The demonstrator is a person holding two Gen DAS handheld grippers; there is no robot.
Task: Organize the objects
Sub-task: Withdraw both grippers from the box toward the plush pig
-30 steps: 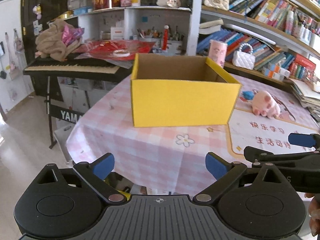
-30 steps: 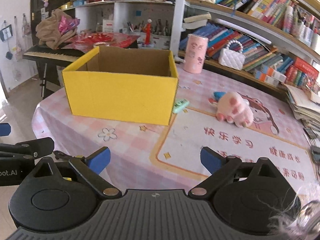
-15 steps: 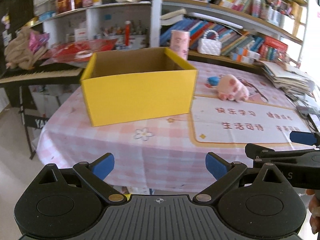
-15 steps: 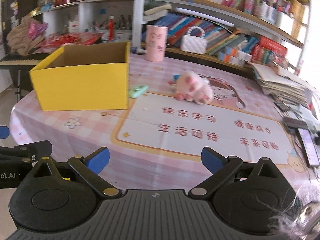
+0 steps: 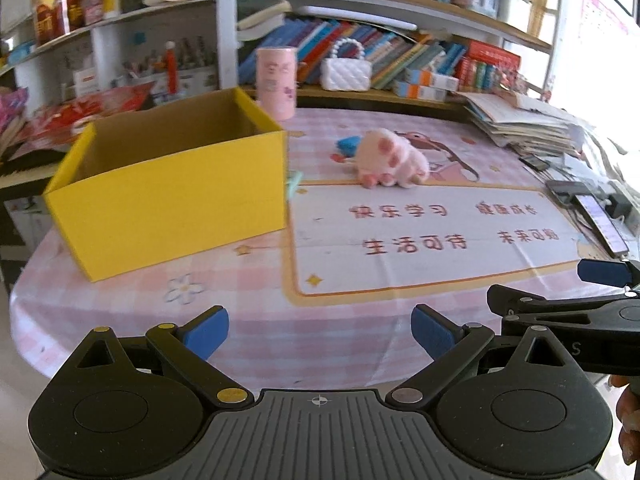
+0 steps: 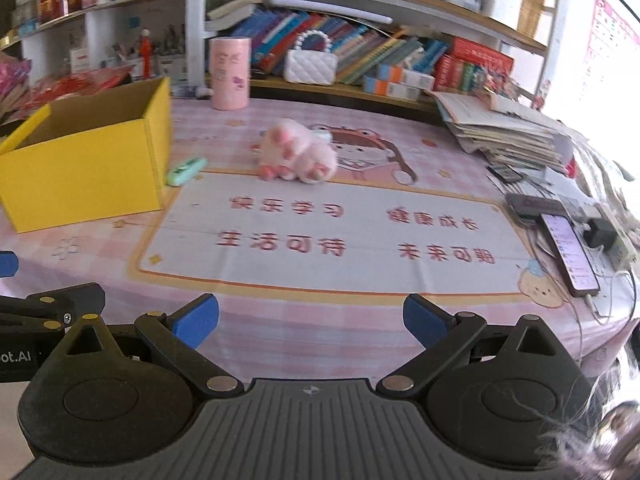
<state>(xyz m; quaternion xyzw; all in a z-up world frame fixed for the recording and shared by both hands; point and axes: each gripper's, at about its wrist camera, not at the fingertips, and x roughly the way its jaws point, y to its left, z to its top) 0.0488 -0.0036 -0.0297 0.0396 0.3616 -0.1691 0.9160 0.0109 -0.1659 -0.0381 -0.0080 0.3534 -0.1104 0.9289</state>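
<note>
An open yellow cardboard box (image 5: 172,196) (image 6: 84,160) stands on the left of the pink checked tablecloth (image 5: 280,304). A pink plush paw (image 5: 390,158) (image 6: 298,152) lies mid-table, with a small blue object (image 5: 349,145) behind it. A mint green item (image 6: 186,170) lies beside the box's right wall. My left gripper (image 5: 320,330) hovers open and empty at the table's near edge. My right gripper (image 6: 312,318) is open too, side by side with the left one, holding nothing.
A pink cylinder (image 6: 231,73) stands at the back by the bookshelf (image 6: 360,40). A white quilted handbag (image 6: 310,66) sits on the shelf. Stacked papers (image 6: 508,136), a phone (image 6: 568,248) and cables fill the table's right side. Red clutter lies behind the box.
Both grippers have swung to the right: the yellow box slid from centre to the left of each view, and the plush paw, papers and phone came into view. Both stay open.
</note>
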